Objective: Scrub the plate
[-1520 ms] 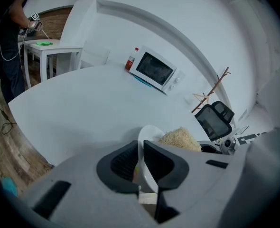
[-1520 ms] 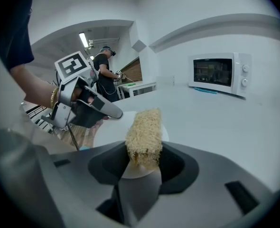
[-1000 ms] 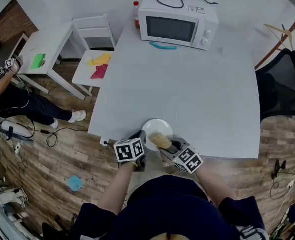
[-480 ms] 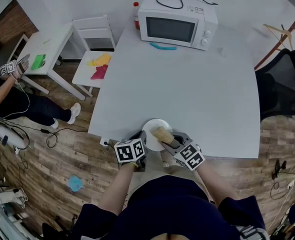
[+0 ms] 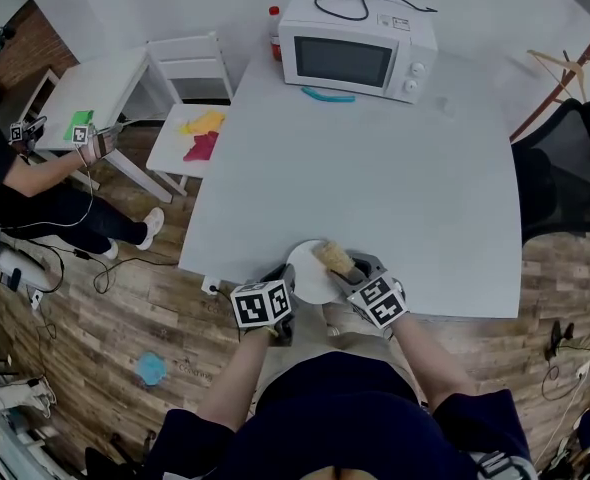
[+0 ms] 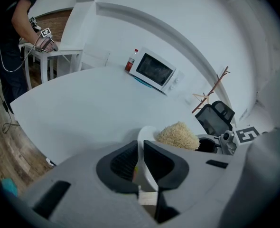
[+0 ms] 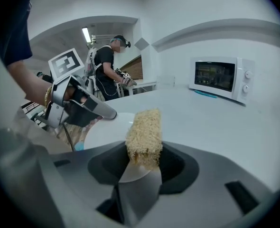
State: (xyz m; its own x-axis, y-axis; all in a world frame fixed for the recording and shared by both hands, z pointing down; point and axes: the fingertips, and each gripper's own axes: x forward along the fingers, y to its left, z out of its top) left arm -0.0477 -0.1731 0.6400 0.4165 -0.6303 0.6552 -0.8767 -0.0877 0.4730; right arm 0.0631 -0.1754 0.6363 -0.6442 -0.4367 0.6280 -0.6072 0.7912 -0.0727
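At the 6 o'clock edge of the white table (image 5: 375, 188), as the head view shows it, lies the white plate (image 5: 305, 278), close to the person's body. The left gripper (image 5: 282, 278) comes at the plate from about 8 o'clock; in the left gripper view its 2 dark jaws are pinched on the plate's thin rim, which runs up between them. The right gripper (image 5: 345, 270) reaches in from about 4 o'clock, and its jaws are clamped on a tan, coarse-fibred scrubber (image 5: 331, 257). The scrubber's free end juts out past the jaw tips and rests over the plate's 1 o'clock part; whether it presses on the surface I cannot tell. At 12 o'clock on the table stands a white microwave (image 5: 358, 43), with a teal object (image 5: 327, 94) lying just in front of it and a bottle (image 5: 272, 23) beside its left end. Off the table at 10 o'clock is a small white side table (image 5: 180, 138) bearing yellow and pink cloths (image 5: 201, 133). A seated person (image 5: 25, 193) is at 9 o'clock, and a black office chair (image 5: 565, 163) at 3 o'clock.
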